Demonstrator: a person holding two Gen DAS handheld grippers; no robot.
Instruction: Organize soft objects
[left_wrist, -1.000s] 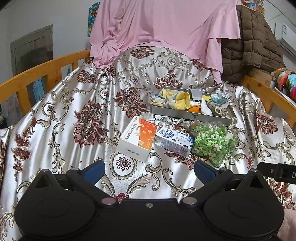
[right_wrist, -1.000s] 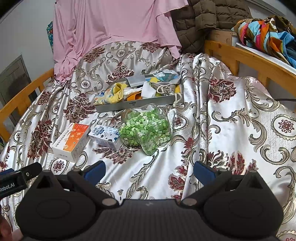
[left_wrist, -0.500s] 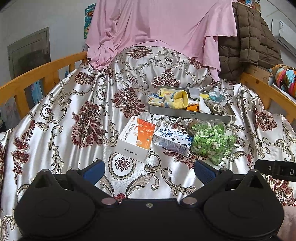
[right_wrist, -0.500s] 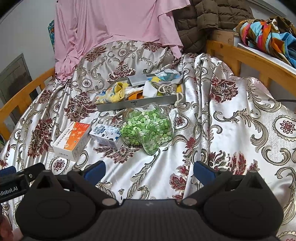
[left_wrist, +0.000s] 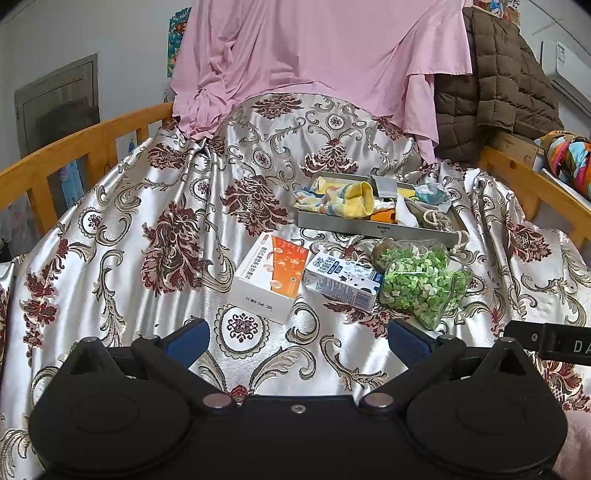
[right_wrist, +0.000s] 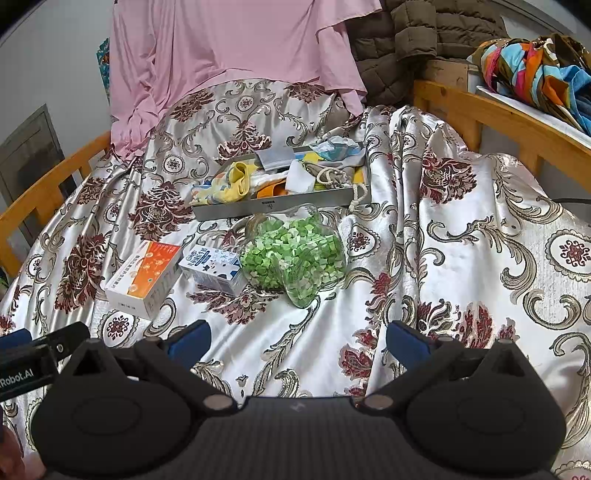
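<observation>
Little has shifted over the past second: both grippers hang at much the same height above the bed, the tray and boxes sliding only slightly in each view. Left gripper (left_wrist: 297, 338) hovers with its blue-padded fingers (left_wrist: 188, 338) spread wide and nothing between them, over the silver brocade bedspread (left_wrist: 147, 206). Just ahead of it lies an orange-and-white carton (left_wrist: 271, 278), and ahead to its right a blue-and-white milk box (left_wrist: 341, 282) touches a clear jar of green paper stars (left_wrist: 419, 284) lying on its side. Beyond these, a grey metal tray (left_wrist: 373, 227) holds the soft things: a yellow striped sock (left_wrist: 354, 203), white cloth and a drawstring pouch (left_wrist: 434, 218) whose cord trails over the tray's edge. Right gripper (right_wrist: 297, 339) likewise floats with fingers (right_wrist: 406, 341) parted and empty, the jar of green paper stars (right_wrist: 291, 254) ahead and slightly to its left, the tray (right_wrist: 280, 205) farther on. A pink sheet (right_wrist: 221, 55) hangs at the far end beside a brown quilted jacket (left_wrist: 502, 85), with wooden bed rails (right_wrist: 491, 114) on either side.
</observation>
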